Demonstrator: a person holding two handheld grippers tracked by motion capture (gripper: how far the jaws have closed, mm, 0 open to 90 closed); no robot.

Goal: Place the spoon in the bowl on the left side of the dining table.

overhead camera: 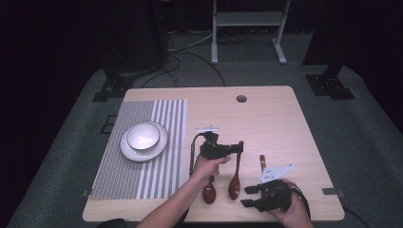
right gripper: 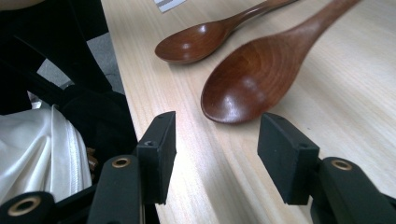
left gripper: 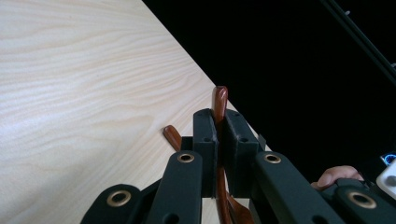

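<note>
My left claw [left gripper: 219, 135] is pinched on a spoon [overhead camera: 236, 168] by its handle, near the tip; its bowl lies at 6 o'clock of the grip, near the front edge. My right claw [right gripper: 215, 154] is spread and holds nothing, low over the table [overhead camera: 266, 114]. I judge the pick-up just made: the carry to the bowl [overhead camera: 143, 136], at 9 o'clock on the mat [overhead camera: 157, 175], is left. A second spoon [right gripper: 196, 42] lies just beside. That way looks open.

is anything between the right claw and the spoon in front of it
Nothing visible: the right claw is open, with only bare table between it and the nearest wooden spoon bowl. The left claw grips another spoon's handle.
</note>
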